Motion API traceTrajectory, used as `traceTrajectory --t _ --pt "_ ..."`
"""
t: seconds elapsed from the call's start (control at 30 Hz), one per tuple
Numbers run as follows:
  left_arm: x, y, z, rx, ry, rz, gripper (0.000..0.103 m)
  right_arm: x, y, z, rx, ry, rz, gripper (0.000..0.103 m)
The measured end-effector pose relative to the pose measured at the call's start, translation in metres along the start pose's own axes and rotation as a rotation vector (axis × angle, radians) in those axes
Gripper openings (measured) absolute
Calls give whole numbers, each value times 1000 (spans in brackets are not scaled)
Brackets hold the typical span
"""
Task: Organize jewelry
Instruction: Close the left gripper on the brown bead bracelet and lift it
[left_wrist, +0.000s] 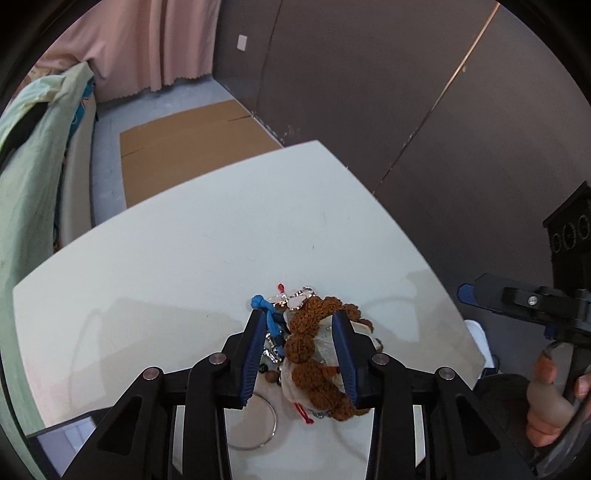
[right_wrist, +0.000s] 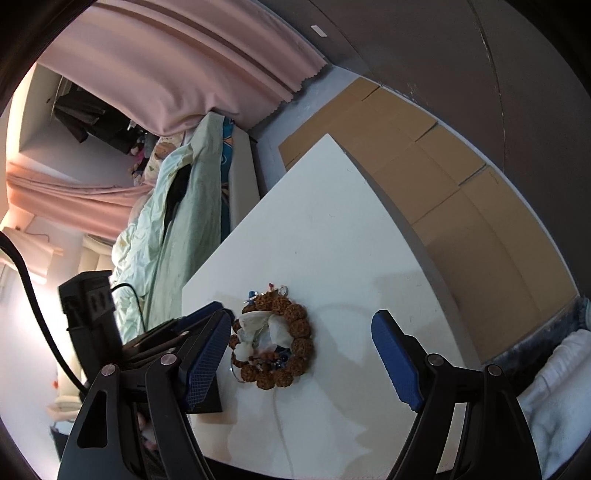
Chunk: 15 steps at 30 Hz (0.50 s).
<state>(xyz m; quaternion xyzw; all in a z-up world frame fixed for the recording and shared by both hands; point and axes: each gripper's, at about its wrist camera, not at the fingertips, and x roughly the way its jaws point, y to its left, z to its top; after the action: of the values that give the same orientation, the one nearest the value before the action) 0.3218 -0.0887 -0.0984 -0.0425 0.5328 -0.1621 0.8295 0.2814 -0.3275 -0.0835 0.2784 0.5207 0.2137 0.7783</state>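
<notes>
A heap of jewelry (left_wrist: 306, 343) lies on the white table (left_wrist: 184, 258): a brown knobbly bead bracelet (right_wrist: 299, 332), a white cloth piece (right_wrist: 255, 321), a blue cord (left_wrist: 266, 306), silver chains and a thin silver bangle (left_wrist: 271, 428). My left gripper (left_wrist: 299, 314) points steeply down over the heap, its jaws partly apart. The beads spread wider than the gap and pass under the right finger, and no grip shows. In the right wrist view its fingers (right_wrist: 207, 314) sit at the heap's left edge. My right gripper (right_wrist: 301, 317) stands open, with the heap ahead between its fingers.
A hand (left_wrist: 546, 398) holds the right gripper's handle at the table's right edge. Flat cardboard (left_wrist: 184, 147) covers the floor beyond the table, beside a dark wall. A bed with a pale green blanket (right_wrist: 166, 206) and pink curtains (right_wrist: 184, 55) lie to the left.
</notes>
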Motion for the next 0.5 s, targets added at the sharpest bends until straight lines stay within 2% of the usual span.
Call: traceTrajectory --t 0.13,0.3,0.37,0.5 --pt "12 5 -7 -15 28 -14 31 5 4 -2 -15 19 -4 80" --pt "18 9 -13 -41 21 -45 30 13 6 -2 -15 39 -9 80" --pt "19 10 -13 -41 21 -60 22 14 7 -2 -11 41 -9 80" --pt "14 8 -15 -36 17 -89 21 18 7 -2 -7 46 -13 80"
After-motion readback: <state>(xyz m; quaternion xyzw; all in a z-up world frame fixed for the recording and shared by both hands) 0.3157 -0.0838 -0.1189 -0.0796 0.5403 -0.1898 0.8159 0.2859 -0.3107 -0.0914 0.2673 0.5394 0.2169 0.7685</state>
